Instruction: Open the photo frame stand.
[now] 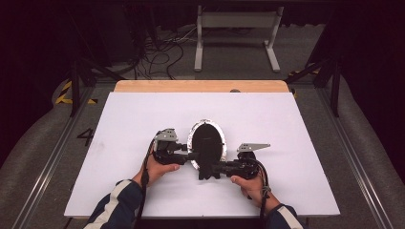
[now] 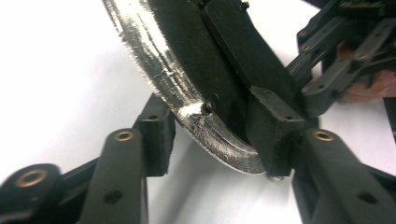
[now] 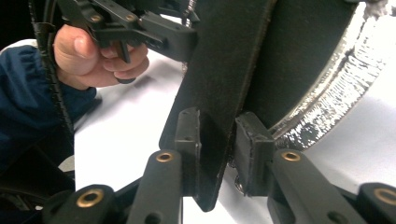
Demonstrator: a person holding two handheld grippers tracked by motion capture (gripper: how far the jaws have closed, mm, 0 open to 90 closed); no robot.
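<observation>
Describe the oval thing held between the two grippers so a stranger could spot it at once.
On the white table, look just ahead of the person's hands, between the left gripper and right gripper. There sits an oval frame with a black back, a black strut and a glittery silver rim.

Overhead light is falling brightly on the white table point(image 1: 286, 143), while the surroundings are sinking into near-black. The high view is looking soft and low in detail. In both gripper views the table is washing out to glare, the silver rim point(image 2: 187, 100) is catching highlights, and the near jaws are blurring slightly; shadows are staying faint.
</observation>
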